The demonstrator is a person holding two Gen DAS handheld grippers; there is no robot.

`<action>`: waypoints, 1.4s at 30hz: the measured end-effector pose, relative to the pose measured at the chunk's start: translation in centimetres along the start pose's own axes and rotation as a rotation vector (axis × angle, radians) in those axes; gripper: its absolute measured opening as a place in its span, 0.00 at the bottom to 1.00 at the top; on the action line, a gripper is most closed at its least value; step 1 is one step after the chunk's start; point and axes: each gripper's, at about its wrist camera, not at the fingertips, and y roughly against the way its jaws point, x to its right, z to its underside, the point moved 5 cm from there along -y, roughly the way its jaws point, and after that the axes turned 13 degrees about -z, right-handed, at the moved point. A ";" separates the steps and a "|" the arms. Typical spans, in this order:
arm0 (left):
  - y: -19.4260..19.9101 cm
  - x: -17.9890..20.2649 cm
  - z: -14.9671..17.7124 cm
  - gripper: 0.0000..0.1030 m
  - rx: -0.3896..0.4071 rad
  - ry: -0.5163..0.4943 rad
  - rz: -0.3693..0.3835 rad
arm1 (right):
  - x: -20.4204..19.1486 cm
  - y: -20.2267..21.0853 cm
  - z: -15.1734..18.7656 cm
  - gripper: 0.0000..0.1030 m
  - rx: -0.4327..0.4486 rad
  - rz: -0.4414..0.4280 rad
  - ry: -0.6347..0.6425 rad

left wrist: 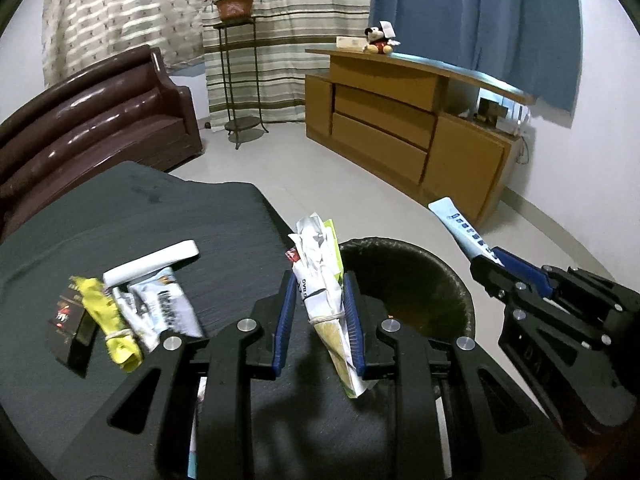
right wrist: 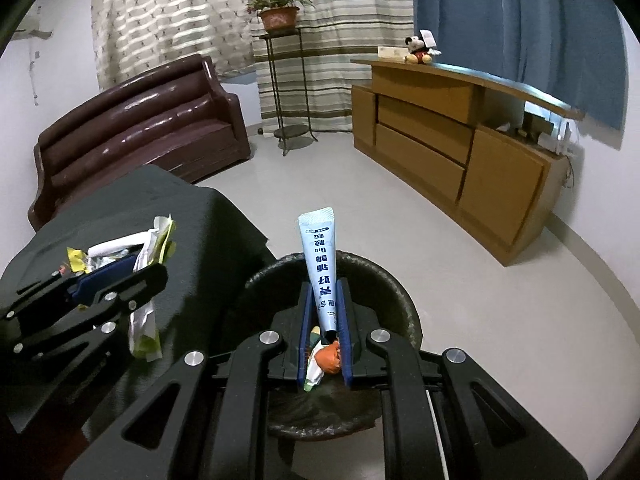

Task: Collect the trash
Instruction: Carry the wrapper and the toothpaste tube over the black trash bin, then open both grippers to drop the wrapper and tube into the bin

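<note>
My left gripper is shut on a crumpled white and green wrapper bundle tied with a rubber band, held at the table edge beside the dark trash bin. My right gripper is shut on a pale blue tube, held upright over the bin; orange and white trash lies in the bin below. The right gripper with its tube also shows at the right of the left wrist view. On the dark table lie a yellow wrapper, a white silver packet, a white flat piece and a black box.
A brown sofa stands behind the table. A wooden cabinet with a plush toy stands at the right wall. A metal plant stand stands by the curtains. Pale floor lies between them.
</note>
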 end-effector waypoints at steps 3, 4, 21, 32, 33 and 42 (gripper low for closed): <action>-0.7 0.7 0.0 0.23 -0.011 -0.012 -0.006 | 0.1 -0.4 0.3 0.13 -0.008 -0.001 -0.014; -0.9 0.9 0.0 0.23 -0.015 -0.015 -0.008 | 0.3 -0.4 0.3 0.13 -0.008 -0.001 -0.017; -3.5 2.7 -0.5 0.24 -0.046 -0.040 -0.031 | 1.7 -1.5 0.2 0.13 -0.018 -0.002 -0.053; -3.6 2.3 -0.8 0.46 -0.045 -0.023 -0.041 | 2.4 -1.8 0.0 0.20 -0.023 0.003 -0.077; -3.5 2.3 -0.8 0.47 -0.044 -0.021 -0.042 | 2.4 -1.8 0.0 0.24 -0.021 0.004 -0.077; -3.0 1.4 -0.7 0.58 -0.041 -0.004 -0.052 | 2.5 -1.7 0.1 0.31 -0.018 0.005 -0.079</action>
